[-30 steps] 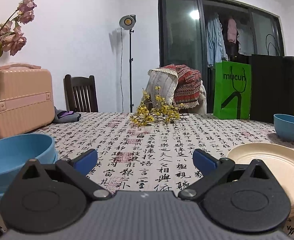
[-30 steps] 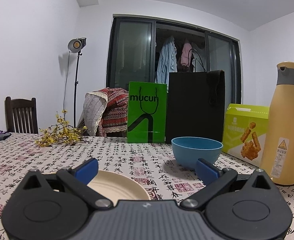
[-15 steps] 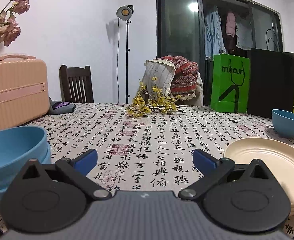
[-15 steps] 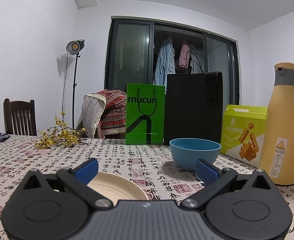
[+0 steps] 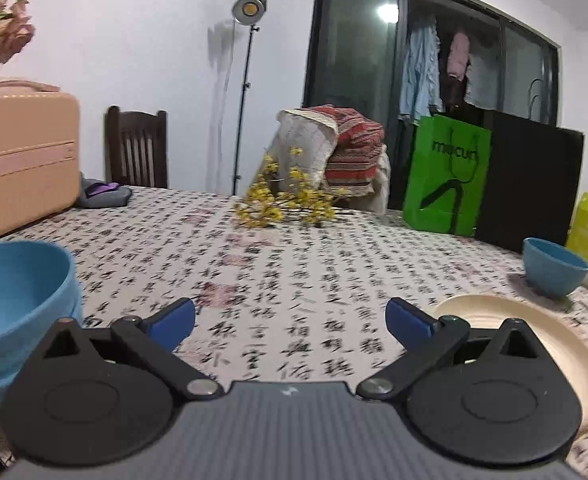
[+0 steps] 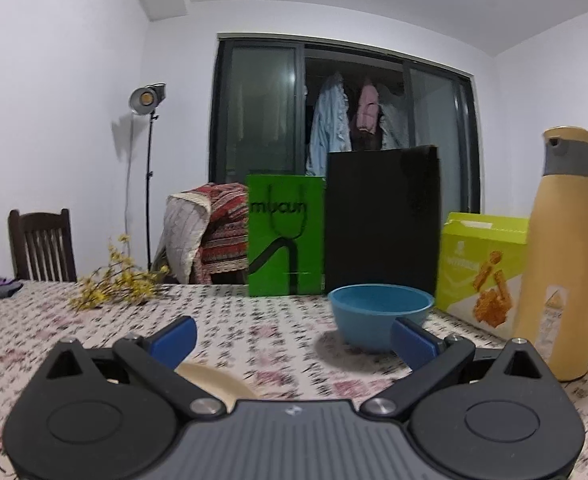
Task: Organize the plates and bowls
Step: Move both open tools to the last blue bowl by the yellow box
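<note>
My left gripper (image 5: 289, 320) is open over the patterned tablecloth with nothing between its blue pads. A large blue bowl stack (image 5: 17, 304) sits close at its left, and a cream plate (image 5: 534, 328) lies at its right. A small blue bowl (image 5: 554, 266) stands farther right. In the right wrist view my right gripper (image 6: 294, 340) is open and empty; the small blue bowl (image 6: 380, 316) stands just ahead of its right finger, and the cream plate (image 6: 217, 380) shows low behind the left finger.
A pink case (image 5: 21, 152) stands at the left. Yellow flowers (image 5: 285, 204) lie mid-table. A green bag (image 6: 285, 240), a black bag (image 6: 382, 224), a snack box (image 6: 482, 272) and a tall yellow bottle (image 6: 562, 256) line the far and right side.
The left gripper has swung and risen slightly, its view tilting; the large blue bowl and cream plate look a bit farther off. The right gripper has moved closer to the small blue bowl.
</note>
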